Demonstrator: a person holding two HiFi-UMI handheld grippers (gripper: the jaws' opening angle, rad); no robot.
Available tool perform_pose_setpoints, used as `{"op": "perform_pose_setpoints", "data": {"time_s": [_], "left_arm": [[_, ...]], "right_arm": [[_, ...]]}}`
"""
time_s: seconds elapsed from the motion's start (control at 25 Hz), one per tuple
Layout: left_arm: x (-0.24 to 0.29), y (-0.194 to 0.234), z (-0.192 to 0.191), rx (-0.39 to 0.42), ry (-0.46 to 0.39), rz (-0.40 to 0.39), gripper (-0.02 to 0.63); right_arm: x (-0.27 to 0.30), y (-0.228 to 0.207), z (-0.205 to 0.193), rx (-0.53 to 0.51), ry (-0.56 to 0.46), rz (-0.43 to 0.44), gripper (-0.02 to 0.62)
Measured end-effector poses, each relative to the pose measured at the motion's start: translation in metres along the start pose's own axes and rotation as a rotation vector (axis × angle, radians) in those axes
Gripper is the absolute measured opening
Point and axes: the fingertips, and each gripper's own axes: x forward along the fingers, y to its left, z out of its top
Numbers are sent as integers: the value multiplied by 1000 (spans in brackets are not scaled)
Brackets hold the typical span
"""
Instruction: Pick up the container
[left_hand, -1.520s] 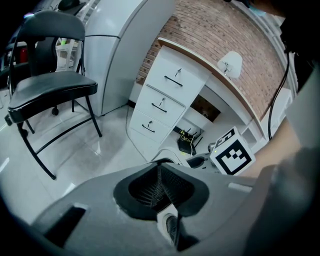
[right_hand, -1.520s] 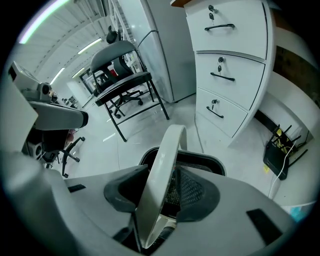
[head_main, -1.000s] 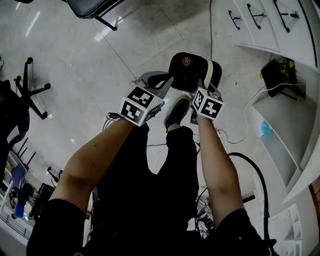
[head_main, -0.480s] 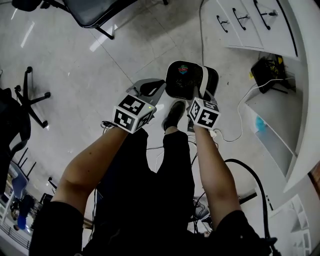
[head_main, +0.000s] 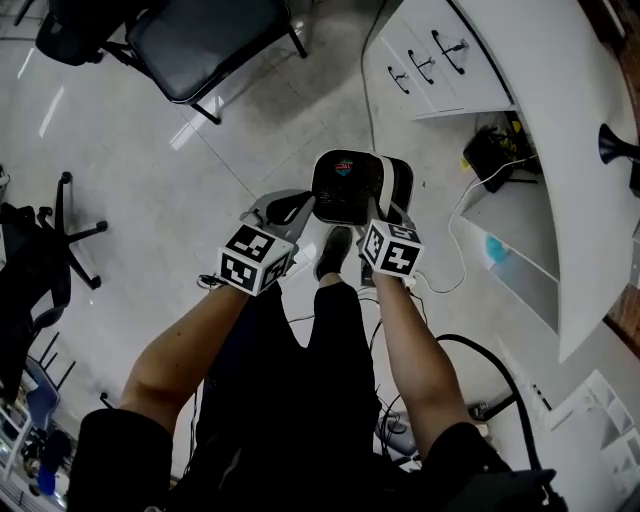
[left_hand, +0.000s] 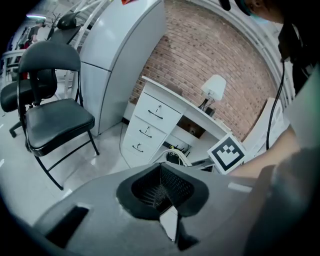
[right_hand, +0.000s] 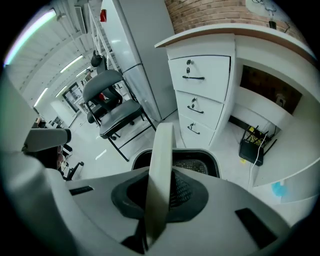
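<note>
The container (head_main: 345, 185) is held clear of the floor, ahead of the person, with its white handle (right_hand: 160, 175) clamped by the right gripper (head_main: 380, 208). The left gripper (head_main: 298, 206), jaws pressed together, is seen just beside its left side. The pick-up is judged essentially done.

The person wears a black top with short sleeves (head_main: 118, 440) and black trousers (head_main: 300, 390); a dark shoe (head_main: 333, 248) shows just below the two claws. The left claw (head_main: 303, 207) is a smooth grey shell, and behind it sits a cube (head_main: 255, 258) of black-and-white square markers. The right claw (head_main: 378, 207) has a matching marker cube (head_main: 391, 248) behind it. Seen close, each claw's grey halves frame a black-rimmed hollow (left_hand: 131, 197), with dark rectangular slots (right_hand: 80, 190) set further back in the shell.
</note>
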Motion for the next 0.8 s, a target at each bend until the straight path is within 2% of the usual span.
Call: {"op": "perform_pose_setpoints", "data": {"time_s": [0.24, 0.8], "left_arm": [[-30, -41, 52, 36, -72, -32, 12], [-120, -114, 123, 106, -164, -51, 12]], "right_arm": [[-56, 8, 38, -6, -58, 20, 37], [-198, 34, 106, -65, -204, 42, 35]]}}
